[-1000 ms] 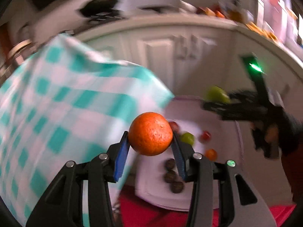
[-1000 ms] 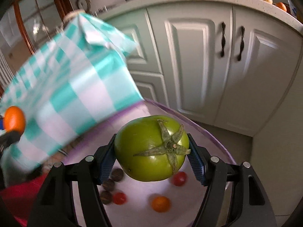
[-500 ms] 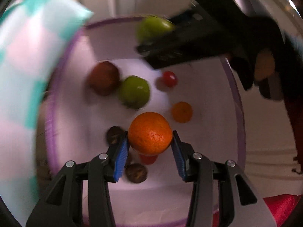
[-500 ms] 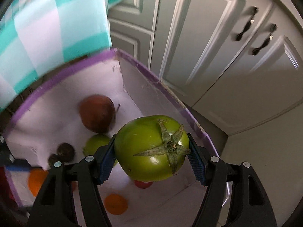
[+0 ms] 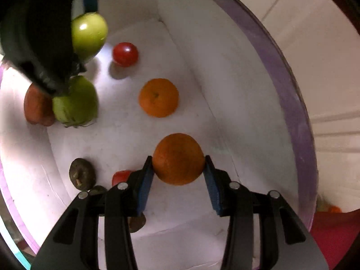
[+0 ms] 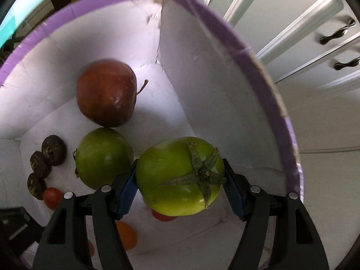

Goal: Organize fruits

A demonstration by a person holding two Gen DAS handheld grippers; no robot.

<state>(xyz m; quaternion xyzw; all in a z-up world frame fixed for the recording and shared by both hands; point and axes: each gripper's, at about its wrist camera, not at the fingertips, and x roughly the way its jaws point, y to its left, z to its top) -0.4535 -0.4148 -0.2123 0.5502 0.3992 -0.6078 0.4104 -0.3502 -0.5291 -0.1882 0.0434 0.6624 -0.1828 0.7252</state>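
My left gripper [image 5: 178, 175] is shut on an orange [image 5: 178, 158], low inside a white box with a purple rim [image 5: 290, 103]. My right gripper [image 6: 180, 186] is shut on a green tomato [image 6: 180, 176], also held inside the box [image 6: 225, 38]; it shows in the left wrist view [image 5: 88, 34] at the upper left. On the box floor lie a second orange [image 5: 158, 97], a green tomato [image 6: 102, 157], a brown-red fruit [image 6: 106, 92], red cherry tomatoes [image 5: 125, 54] and dark round fruits [image 6: 54, 149].
White cabinet doors with dark handles [image 6: 337, 31] stand behind the box. A teal checked cloth [image 6: 20, 11] hangs at the upper left. A red surface [image 5: 333, 236] lies beside the box at the lower right.
Both grippers have dropped from above the box down into it, each still holding its fruit. The box floor fruits now look much closer.
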